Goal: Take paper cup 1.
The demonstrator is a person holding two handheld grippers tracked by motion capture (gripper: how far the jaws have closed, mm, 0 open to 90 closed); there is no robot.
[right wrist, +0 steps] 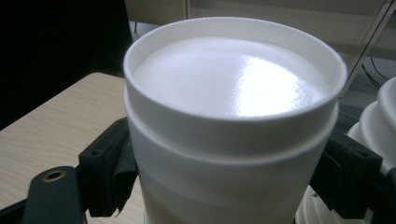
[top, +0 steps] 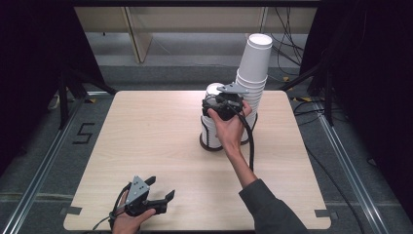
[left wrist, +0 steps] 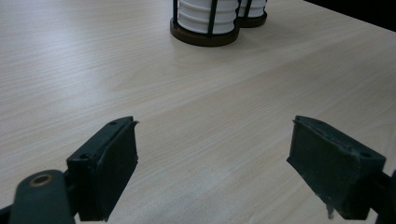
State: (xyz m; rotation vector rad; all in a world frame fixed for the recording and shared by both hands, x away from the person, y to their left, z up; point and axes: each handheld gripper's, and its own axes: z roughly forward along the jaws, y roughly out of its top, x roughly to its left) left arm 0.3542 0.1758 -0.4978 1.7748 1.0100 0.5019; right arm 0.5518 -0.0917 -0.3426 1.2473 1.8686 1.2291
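An upside-down white paper cup [right wrist: 233,116] tops the shorter cup stack [top: 212,127], which stands in a dark-based wire holder [top: 208,145] at the middle of the table. My right gripper [top: 221,105] reaches this cup from the near side, and its jaws [right wrist: 231,158] press on the cup's two sides just below the base rim. Right behind it rises a taller, leaning stack of white cups [top: 253,73]. My left gripper [top: 160,187] rests low at the table's front edge, jaws wide apart with nothing between them [left wrist: 212,154].
The light wooden table [top: 146,131] has bare surface on its left half and front. From the left gripper view the two holders [left wrist: 205,18] stand far ahead. Dark stands and cables flank the table on the floor.
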